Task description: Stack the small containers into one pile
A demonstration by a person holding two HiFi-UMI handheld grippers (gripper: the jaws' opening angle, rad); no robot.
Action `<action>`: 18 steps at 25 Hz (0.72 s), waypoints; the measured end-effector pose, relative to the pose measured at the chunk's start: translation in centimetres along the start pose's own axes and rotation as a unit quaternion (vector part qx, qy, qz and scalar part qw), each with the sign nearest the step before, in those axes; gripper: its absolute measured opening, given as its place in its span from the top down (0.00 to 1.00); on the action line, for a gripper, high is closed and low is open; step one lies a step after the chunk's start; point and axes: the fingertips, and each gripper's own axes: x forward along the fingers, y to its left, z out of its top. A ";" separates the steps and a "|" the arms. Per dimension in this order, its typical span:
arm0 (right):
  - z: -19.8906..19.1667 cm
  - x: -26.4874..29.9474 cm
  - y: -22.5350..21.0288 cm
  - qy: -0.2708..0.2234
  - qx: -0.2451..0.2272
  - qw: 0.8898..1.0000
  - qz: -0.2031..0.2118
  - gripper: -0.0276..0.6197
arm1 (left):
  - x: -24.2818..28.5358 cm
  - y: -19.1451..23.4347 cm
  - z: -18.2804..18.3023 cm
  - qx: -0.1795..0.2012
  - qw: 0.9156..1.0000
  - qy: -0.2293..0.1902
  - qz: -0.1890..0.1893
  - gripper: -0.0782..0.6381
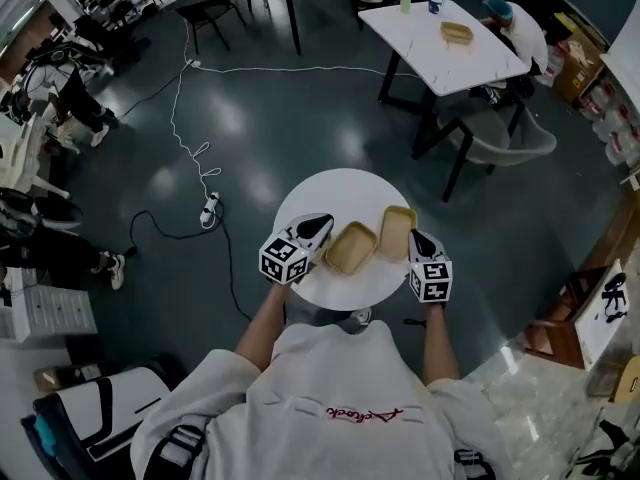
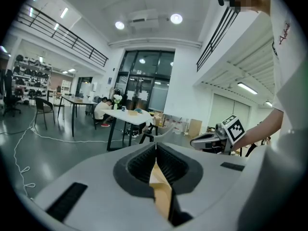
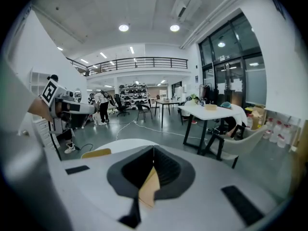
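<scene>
two tan rectangular containers (image 1: 351,247) (image 1: 397,230), round white table (image 1: 335,193)

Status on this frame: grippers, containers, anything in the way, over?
Left gripper shut on left container; right gripper shut on right container. Both side by side at round table, not stacked. Nothing between them.

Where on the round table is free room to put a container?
Bare: the far half of the round white table, beyond the left container and right container, and its near rim between the left gripper and right gripper. Crowded: the middle, where both containers nearly meet.
</scene>
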 end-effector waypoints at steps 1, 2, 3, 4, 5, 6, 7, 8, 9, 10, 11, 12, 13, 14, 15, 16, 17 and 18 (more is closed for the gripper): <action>-0.3 0.3 0.0 0.004 0.000 1.000 0.002 0.93 | -0.1 0.3 -0.5 -0.003 1.000 0.004 0.002 0.87; -0.6 0.6 0.1 0.008 0.001 1.000 0.003 0.93 | -0.2 0.6 -1.0 -0.006 1.000 0.008 0.005 0.87; -1.0 0.9 0.1 0.011 0.003 1.000 0.004 0.93 | -0.3 0.9 -1.4 -0.009 1.000 0.011 0.007 0.87; -1.5 1.0 0.2 0.015 0.006 1.000 0.004 0.93 | -0.4 1.1 -1.8 -0.012 1.000 0.014 0.007 0.87; -2.0 1.1 0.3 0.021 0.009 1.000 0.004 0.93 | -0.4 1.2 -2.2 -0.015 1.000 0.017 0.007 0.87; -2.6 1.1 0.5 0.027 0.012 1.000 0.003 0.93 | -0.4 1.4 -2.6 -0.017 1.000 0.020 0.004 0.87; -3.3 1.2 0.6 0.034 0.016 0.999 0.002 0.93 | -0.4 1.5 -2.9 -0.019 1.000 0.023 0.001 0.87; -3.8 1.3 0.7 0.040 0.021 0.999 0.000 0.93 | -0.4 1.6 -3.2 -0.021 0.999 0.027 -0.003 0.87; -4.3 1.3 0.9 0.046 0.025 0.999 -0.003 0.93 | -0.4 1.8 -3.5 -0.022 0.999 0.031 -0.008 0.87; -4.7 1.4 1.2 0.051 0.029 0.998 -0.006 0.92 | -0.4 2.0 -3.7 -0.022 0.999 0.035 -0.014 0.87; -5.1 1.5 1.5 0.056 0.033 0.998 -0.009 0.92 | -0.4 2.2 -3.9 -0.022 0.999 0.038 -0.021 0.87; -5.5 1.6 1.7 0.061 0.036 0.997 -0.012 0.93 | -0.3 2.4 -4.0 -0.022 0.999 0.041 -0.028 0.87; -5.9 1.7 1.9 0.066 0.038 0.997 -0.016 0.92 | -0.2 2.6 -4.2 -0.022 0.998 0.044 -0.034 0.87; -6.2 1.8 2.0 0.071 0.041 0.996 -0.019 0.92 | -0.1 2.9 -4.3 -0.022 0.998 0.046 -0.040 0.87; -6.6 1.8 2.1 0.076 0.044 0.996 -0.023 0.92 | 0.0 3.0 -4.5 -0.022 0.998 0.048 -0.046 0.87; -7.1 1.8 2.1 0.081 0.049 0.995 -0.027 0.92 | 0.1 3.2 -4.7 -0.023 0.997 0.051 -0.051 0.87; -7.6 1.7 2.2 0.086 0.055 0.994 -0.032 0.92 | 0.2 3.4 -5.0 -0.024 0.997 0.054 -0.057 0.87; -8.1 1.7 2.3 0.091 0.059 0.993 -0.037 0.92 | 0.2 3.6 -5.3 -0.025 0.996 0.057 -0.061 0.87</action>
